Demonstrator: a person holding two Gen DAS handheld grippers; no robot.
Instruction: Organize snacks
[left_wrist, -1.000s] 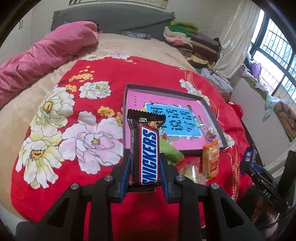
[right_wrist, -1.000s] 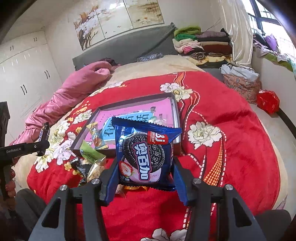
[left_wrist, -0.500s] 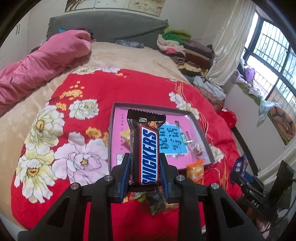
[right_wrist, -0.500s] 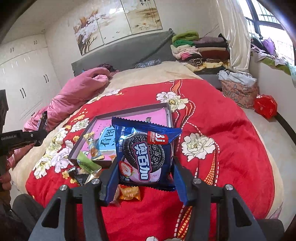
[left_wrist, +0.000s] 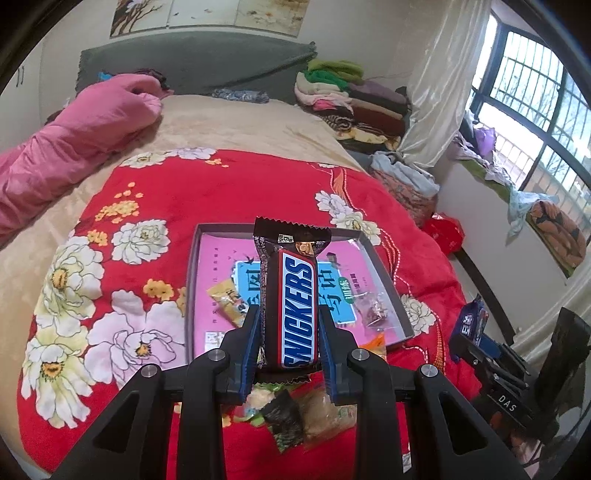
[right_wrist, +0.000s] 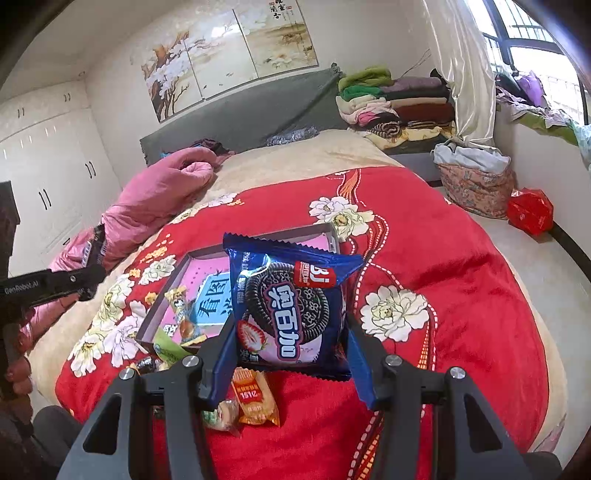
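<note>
Bedroom setup, big bed with a red floral blanket (left_wrist: 229, 192) over a beige cover, pink duvet (left_wrist: 74, 147) bunched at about 10 o'clock and a stack of folded clothes (left_wrist: 351, 99) up at 1 o'clock by the curtain.

Left wrist view: the left gripper (left_wrist: 288, 354) is clamped on a Snickers bar (left_wrist: 291, 302), pads pressing both long sides, bar standing upright with its crimped end pointing to 12 o'clock. Right behind it sits a shallow grey box (left_wrist: 384, 273) with a pink liner, lying flat on the blanket. Inside the box there's a yellow snack packet (left_wrist: 227, 301) at roughly 9 o'clock of the bar and a clear bag of something reddish (left_wrist: 373, 310) at 3 o'clock. Down at 6 o'clock, under the fingers, a few loose wrapped snacks (left_wrist: 295, 417) lie on the blanket outside the box. The other gripper pokes in at 4 o'clock with a blue pack.

Right wrist view: the right gripper (right_wrist: 288, 358) is squeezing a blue cookie pack (right_wrist: 288, 306), the Oreo-looking one with a strawberry on it, held upright, fingers on both side edges. The grey box (right_wrist: 162, 299) shows behind it toward 10 o'clock. An orange snack packet (right_wrist: 255, 397) lies on the blanket at 6 o'clock, just beside a pale wrapped one (right_wrist: 221, 415). A green packet (right_wrist: 166, 349) leans at the box's near edge. At 9 o'clock the left gripper (right_wrist: 90, 258) comes in from the frame edge, with a person's hand (right_wrist: 16, 373) on its grip.
</note>
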